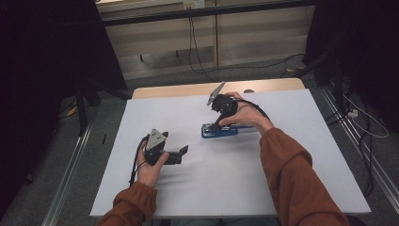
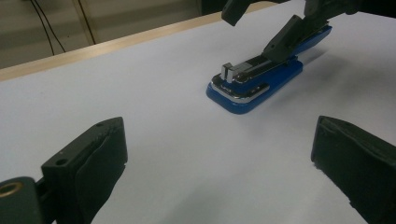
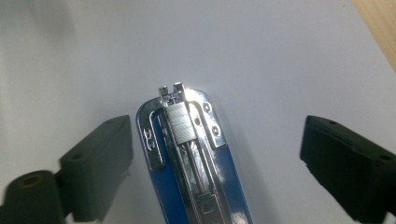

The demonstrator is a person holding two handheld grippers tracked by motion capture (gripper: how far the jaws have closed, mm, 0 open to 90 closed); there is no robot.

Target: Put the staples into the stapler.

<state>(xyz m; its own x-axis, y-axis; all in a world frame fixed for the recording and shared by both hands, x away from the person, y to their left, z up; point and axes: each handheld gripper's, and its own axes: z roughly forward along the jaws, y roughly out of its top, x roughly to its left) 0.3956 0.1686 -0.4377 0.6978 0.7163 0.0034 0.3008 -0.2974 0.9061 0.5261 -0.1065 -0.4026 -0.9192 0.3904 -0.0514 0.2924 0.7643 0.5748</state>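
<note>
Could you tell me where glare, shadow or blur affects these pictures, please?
Right gripper view: strong glare whitens the stapler's metal front and the table past it, and the near fingers look soft. Left gripper view: the stapler is fairly sharp with a faint shadow beside it, while the near fingers blur. High view: table evenly lit, surroundings dark.

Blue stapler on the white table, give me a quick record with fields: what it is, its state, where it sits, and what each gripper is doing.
item: blue stapler
state: lying flat, opened, staple channel with a block of staples showing in the right gripper view
place: on the white table, middle, toward the far edge
right gripper: jaws open, one on each side of the stapler, not pressing it
left gripper: jaws open, nothing between them, pointed at the stapler from nearer the person
far edge: bare wood strip
</note>
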